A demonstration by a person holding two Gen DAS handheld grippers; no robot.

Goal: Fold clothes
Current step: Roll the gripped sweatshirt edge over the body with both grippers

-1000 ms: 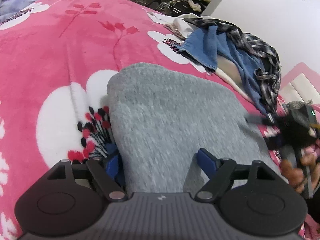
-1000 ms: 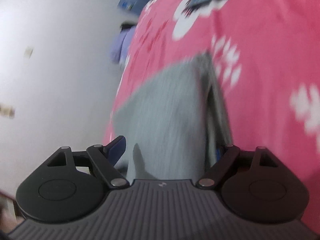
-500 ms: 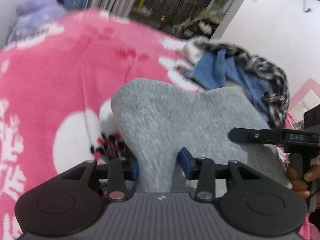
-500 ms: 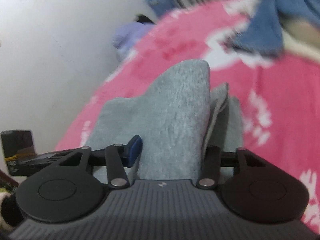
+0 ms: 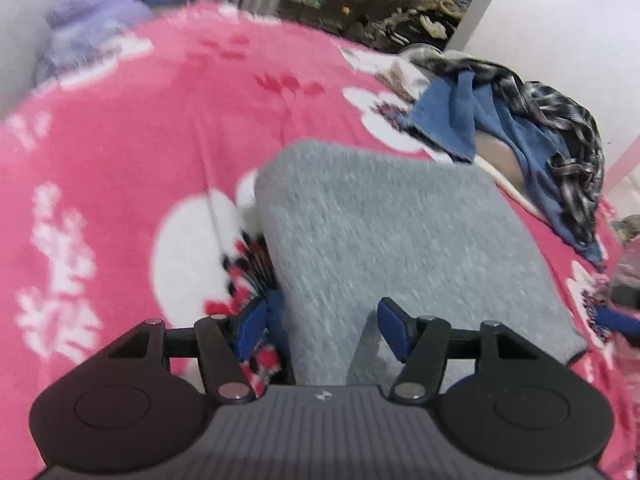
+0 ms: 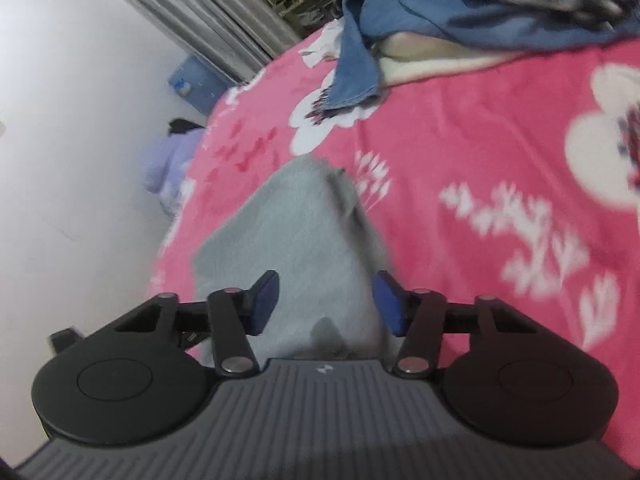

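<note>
Two grippers are in view, one per wrist camera. Left gripper [image 5: 324, 326], bottom centre of its frame: jaws opening, blue pads [image 5: 394, 326] standing apart, with the near edge of the grey garment [image 5: 384, 236] running up between them; neither pad presses on the cloth. Right gripper [image 6: 326, 306], bottom centre of its frame: jaws closing, a narrow end of the same grey garment [image 6: 296, 236] lying between the pads, a visible gap on the left side; contact on the right pad cannot be told through the blur. Garment is folded and lies on the pink flowered blanket [image 5: 120, 128], centre of both frames. Heap of blue and checked clothes [image 5: 520, 120] sits well apart, upper right. Lilac bundle [image 5: 92, 20] lies at upper left, against the white wall [image 6: 60, 80].
</note>
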